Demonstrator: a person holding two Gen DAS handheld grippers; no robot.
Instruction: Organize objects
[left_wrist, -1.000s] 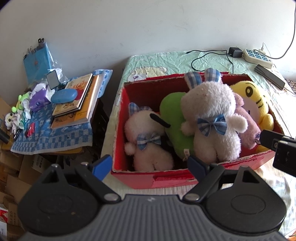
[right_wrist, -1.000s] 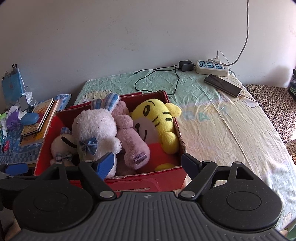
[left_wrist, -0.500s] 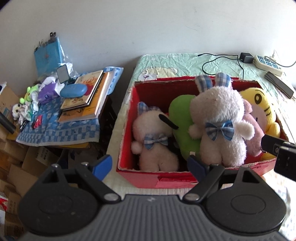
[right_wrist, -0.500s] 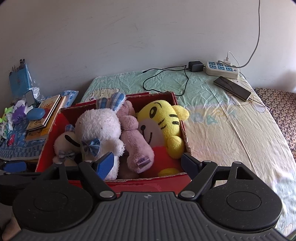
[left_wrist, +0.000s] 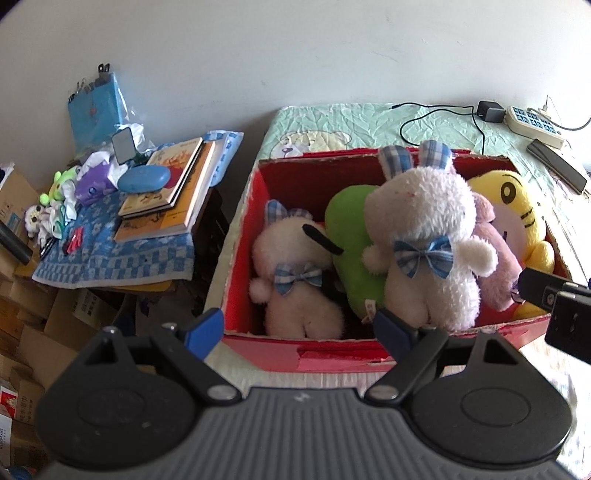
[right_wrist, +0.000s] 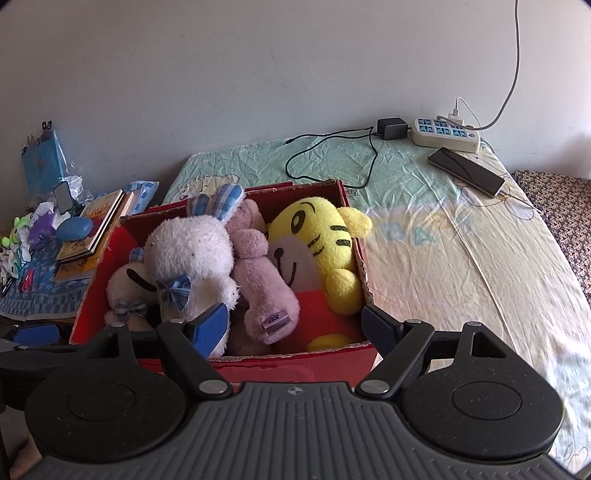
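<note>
A red cardboard box (left_wrist: 332, 360) (right_wrist: 291, 365) sits on the bed and holds several plush toys. A large white bunny (left_wrist: 424, 236) (right_wrist: 192, 254) with a blue bow stands in the middle. A smaller white bunny (left_wrist: 295, 284) and a green plush (left_wrist: 347, 229) lie to its left. A pink plush (right_wrist: 262, 280) and a yellow tiger (right_wrist: 321, 243) lie to its right. My left gripper (left_wrist: 297, 328) is open and empty just before the box's near wall. My right gripper (right_wrist: 295, 325) is open and empty at the box's near right corner.
A side table (left_wrist: 110, 258) left of the bed carries books (left_wrist: 170, 192), a blue case (left_wrist: 144, 179) and small toys. On the bed lie a power strip (right_wrist: 445, 134), a phone (right_wrist: 467, 171) and a black cable (right_wrist: 332, 147). Cardboard boxes (left_wrist: 44, 314) stand below the table.
Both grippers have drawn back and risen a little from the box, so it sits lower and farther in both views. Both stay open. The toys have not moved.
</note>
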